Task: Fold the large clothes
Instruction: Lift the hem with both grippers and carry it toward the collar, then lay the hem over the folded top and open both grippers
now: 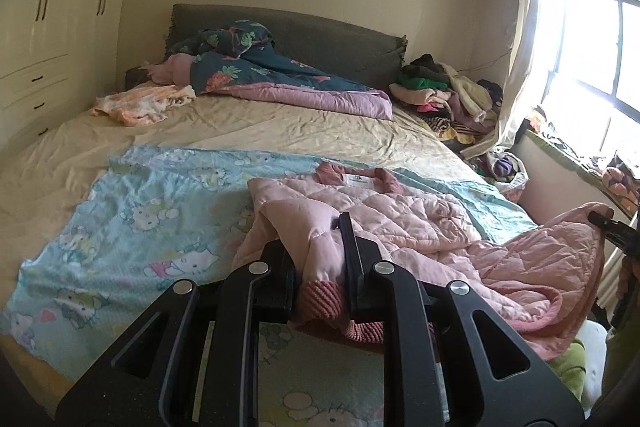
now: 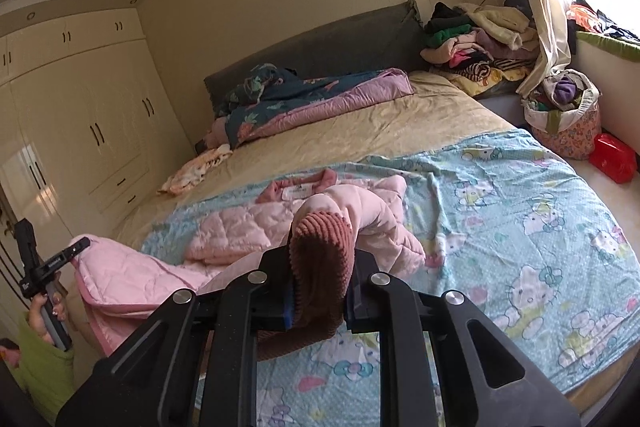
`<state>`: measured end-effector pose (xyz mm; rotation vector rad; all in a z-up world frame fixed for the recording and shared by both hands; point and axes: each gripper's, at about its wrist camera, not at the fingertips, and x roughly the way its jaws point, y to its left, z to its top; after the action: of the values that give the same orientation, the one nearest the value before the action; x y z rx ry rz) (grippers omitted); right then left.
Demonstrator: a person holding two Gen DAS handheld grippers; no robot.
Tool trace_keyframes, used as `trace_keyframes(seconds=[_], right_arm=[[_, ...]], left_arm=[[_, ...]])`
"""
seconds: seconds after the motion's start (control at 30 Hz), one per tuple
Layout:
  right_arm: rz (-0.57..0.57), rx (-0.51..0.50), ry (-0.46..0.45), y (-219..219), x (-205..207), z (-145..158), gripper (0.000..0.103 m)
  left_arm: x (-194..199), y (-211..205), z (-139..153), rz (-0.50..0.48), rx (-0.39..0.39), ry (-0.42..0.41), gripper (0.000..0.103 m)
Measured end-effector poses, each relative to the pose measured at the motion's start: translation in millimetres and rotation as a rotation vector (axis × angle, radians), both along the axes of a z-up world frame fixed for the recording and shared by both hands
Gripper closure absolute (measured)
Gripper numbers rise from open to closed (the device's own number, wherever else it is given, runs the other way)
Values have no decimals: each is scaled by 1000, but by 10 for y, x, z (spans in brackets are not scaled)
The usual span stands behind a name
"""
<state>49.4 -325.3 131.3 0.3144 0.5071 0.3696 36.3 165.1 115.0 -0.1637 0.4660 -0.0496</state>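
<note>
Both grippers, left gripper [image 1: 320, 267] and right gripper [image 2: 320, 283], clamp pink jacket [image 2: 240, 227] cuffs; only the right view catches a red box [image 2: 614, 157] beside the bed [image 1: 280, 123].

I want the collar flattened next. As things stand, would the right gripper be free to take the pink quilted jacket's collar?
Probably not yet: the right gripper is shut on a ribbed cuff of the pink quilted jacket. Nothing covers the collar beyond it.
</note>
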Motion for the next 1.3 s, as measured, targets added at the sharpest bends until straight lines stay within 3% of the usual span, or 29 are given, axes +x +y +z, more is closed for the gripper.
trace_keyframes(seconds=[0.67, 1.3], right_arm=[[-44, 87, 77, -94, 562, -20, 87], [-56, 105, 41, -29, 1169, 435, 87]], left_arm=[[537, -12, 47, 62, 35, 6, 92], [1030, 101, 394, 111, 17, -14, 92]])
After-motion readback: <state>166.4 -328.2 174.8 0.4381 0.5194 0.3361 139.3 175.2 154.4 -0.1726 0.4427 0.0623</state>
